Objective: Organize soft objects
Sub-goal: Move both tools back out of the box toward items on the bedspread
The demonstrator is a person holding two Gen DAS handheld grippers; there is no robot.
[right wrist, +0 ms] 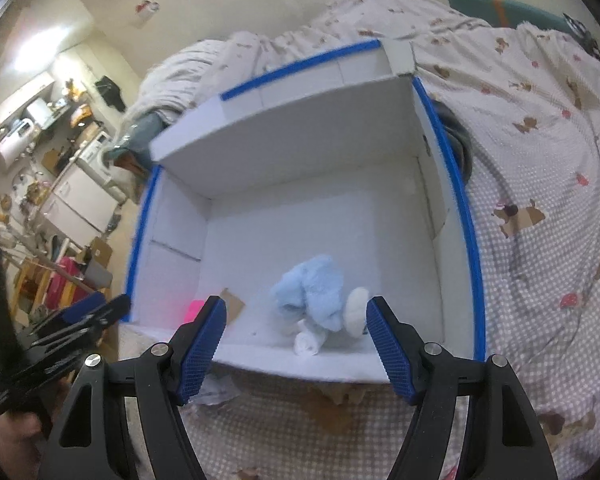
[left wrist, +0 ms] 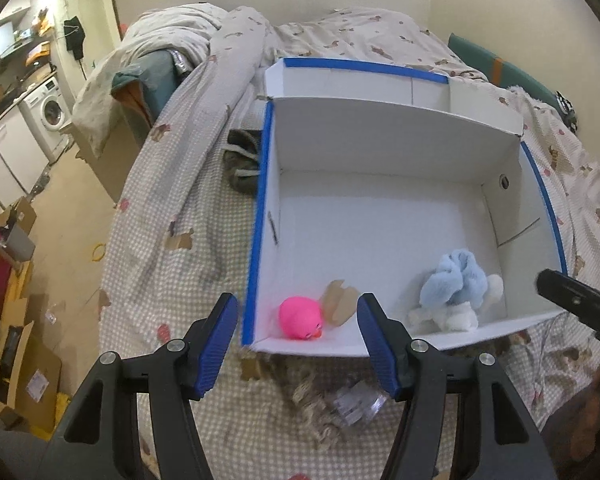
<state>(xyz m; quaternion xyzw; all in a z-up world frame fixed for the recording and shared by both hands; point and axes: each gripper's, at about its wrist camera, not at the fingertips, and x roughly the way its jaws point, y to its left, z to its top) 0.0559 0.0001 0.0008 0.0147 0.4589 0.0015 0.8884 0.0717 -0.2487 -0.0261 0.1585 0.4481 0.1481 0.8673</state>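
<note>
- Both grippers — left gripper (left wrist: 296, 354), right gripper (right wrist: 296, 350) — are held with jaws released, nothing grasped.
- A pink duck (left wrist: 300, 317) and blue plush (left wrist: 456, 292) are seen inside the white box (left wrist: 380, 128) on the bed (left wrist: 204, 240).

Fluffy plush toy (left wrist: 456, 288), matt cardboard box (left wrist: 380, 216), seemingly rubbery duck (left wrist: 300, 316)

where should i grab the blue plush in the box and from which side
Grip the light blue plush across its bulky blue middle, coming down from above over the near wall of the white box. It lies slumped on the floor close to that wall, so a sideways approach looks blocked. The thin white limbs would likely slip. The right gripper already lines up, open.
</note>
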